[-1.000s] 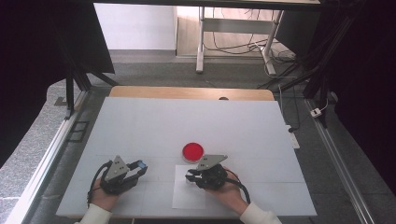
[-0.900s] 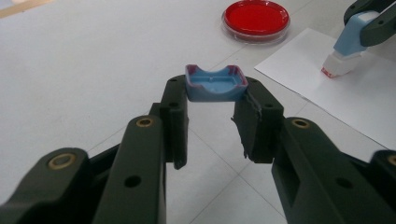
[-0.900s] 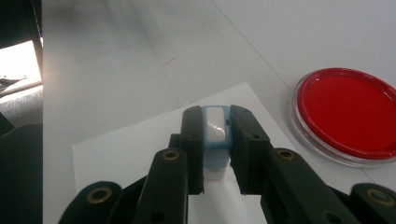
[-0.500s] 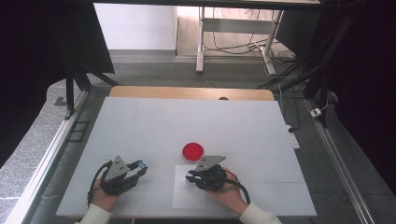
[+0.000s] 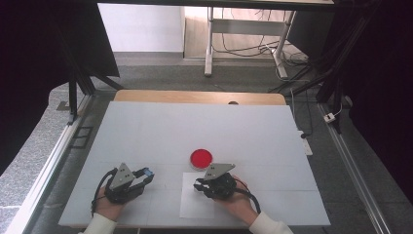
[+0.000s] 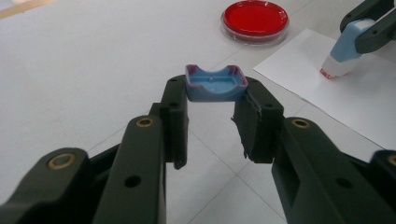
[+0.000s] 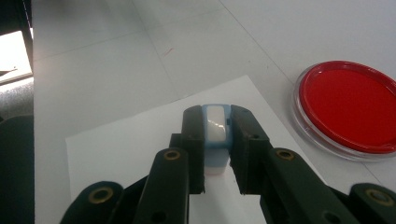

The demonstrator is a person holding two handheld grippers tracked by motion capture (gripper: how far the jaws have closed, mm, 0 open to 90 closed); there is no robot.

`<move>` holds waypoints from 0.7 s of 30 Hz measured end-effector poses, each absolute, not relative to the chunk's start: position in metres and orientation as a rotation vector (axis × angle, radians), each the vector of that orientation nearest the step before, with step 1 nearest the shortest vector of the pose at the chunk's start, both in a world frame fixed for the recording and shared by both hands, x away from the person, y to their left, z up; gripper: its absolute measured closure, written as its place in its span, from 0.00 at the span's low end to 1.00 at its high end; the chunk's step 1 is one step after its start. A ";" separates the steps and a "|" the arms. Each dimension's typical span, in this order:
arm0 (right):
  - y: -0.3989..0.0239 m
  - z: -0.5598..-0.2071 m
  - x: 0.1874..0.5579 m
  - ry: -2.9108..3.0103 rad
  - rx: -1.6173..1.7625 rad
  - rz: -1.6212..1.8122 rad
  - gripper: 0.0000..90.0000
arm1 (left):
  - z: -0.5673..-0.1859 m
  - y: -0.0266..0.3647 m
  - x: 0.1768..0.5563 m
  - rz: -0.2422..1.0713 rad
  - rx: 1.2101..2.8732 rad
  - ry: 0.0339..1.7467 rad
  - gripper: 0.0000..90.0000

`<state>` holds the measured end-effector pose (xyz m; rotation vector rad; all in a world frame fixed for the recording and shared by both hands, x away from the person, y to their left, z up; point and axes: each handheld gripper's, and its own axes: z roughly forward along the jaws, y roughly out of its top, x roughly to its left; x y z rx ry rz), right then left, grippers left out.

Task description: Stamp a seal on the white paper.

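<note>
Partly hidden, stamp (image 7: 215,135) clenched in right hand-held gripper (image 7: 215,154), cap (image 6: 215,84) in left (image 6: 212,100)

Stamp (image 7: 216,135) glossy plastic; cap (image 6: 215,83) smooth plastic; paper sheet (image 7: 126,144) matt.

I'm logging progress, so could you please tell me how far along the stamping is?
Done: the cap is off, held in the left gripper. In hand: the right gripper presses the blue stamp onto the white paper. Left: lifting it and recapping. The red ink pad sits open beside the paper.
</note>
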<state>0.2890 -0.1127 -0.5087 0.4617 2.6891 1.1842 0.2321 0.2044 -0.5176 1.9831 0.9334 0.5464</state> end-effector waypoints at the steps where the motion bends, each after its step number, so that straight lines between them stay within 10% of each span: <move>1: -0.113 -0.509 0.289 2.688 0.461 1.180 0.85 | -0.518 0.204 0.232 0.547 1.983 0.934 0.72; 21: -0.113 -0.509 0.286 2.674 0.450 1.175 0.85 | -0.518 0.204 0.232 0.550 1.983 0.929 0.72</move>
